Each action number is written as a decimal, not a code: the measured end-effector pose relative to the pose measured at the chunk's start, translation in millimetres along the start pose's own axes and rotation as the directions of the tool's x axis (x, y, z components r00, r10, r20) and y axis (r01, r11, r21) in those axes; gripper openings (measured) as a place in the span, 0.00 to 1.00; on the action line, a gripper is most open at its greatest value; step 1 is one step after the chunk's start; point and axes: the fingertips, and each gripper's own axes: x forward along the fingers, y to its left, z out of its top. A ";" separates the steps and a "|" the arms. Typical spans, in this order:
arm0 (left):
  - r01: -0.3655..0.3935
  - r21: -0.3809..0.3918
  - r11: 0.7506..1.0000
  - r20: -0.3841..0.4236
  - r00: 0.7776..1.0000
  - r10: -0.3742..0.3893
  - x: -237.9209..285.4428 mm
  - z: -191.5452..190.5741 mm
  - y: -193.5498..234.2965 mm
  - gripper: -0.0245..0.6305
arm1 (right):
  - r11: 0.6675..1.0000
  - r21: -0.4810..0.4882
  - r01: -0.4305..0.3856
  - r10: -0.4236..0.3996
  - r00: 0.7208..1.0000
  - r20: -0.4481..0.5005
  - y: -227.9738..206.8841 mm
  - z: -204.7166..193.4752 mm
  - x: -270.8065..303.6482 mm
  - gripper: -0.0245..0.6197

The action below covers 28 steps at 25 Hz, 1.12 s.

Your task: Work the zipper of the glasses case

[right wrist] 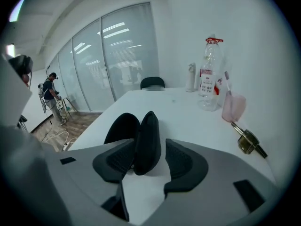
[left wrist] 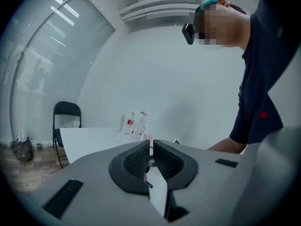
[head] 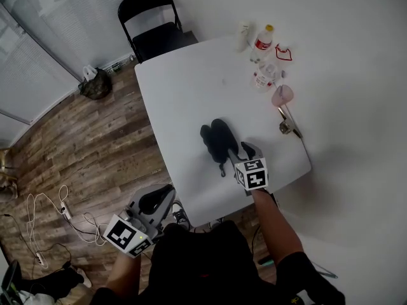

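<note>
Glasses case [head: 216, 140] lies on the white surface [head: 184, 94], toward its near edge. It is black and gaping, its two halves splayed into a V, so the zipper is judged to be run open at this point. Right tongs [head: 236, 152] are angled down at the near end of the case. In the right gripper view the jaws stand well apart with the nearer, upright half of the case between the pads. The left pad is just beside the shell and a clear gap shows on the other side, so there is no clamp yet. The straddling pose is probably meant to pinch that half, either to steady it or to reach the slider; the slider itself cannot be made out. A thin dark tab trails from the case's near end and may be the pull. Left tongs [head: 162, 197] hang off the surface's near-left corner, above the wooden floor, jaws closed together on nothing. They are likely parked clear until a second grip is wanted. Bottles, a pink cup [head: 282, 95] and a brass lock sit well apart along the far side, out of the working area.
</note>
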 end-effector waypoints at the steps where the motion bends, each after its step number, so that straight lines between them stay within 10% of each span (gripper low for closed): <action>1: 0.012 0.002 1.000 0.001 1.000 -0.012 0.0 -0.1 -1.5 0.10 | 1.000 -0.004 0.006 -0.007 1.000 -0.014 -2.4 -2.8 6.3 0.35; 17: 0.005 -0.023 1.000 -0.037 0.999 -0.006 10.3 -21.2 7.3 0.10 | 0.994 0.092 0.067 -0.067 0.998 0.006 -19.7 -10.4 17.5 0.11; 28: 0.067 -0.111 0.992 0.032 0.997 -0.064 8.4 -10.0 7.4 0.10 | 0.940 0.316 -0.130 0.064 0.976 0.210 2.2 47.9 -46.6 0.10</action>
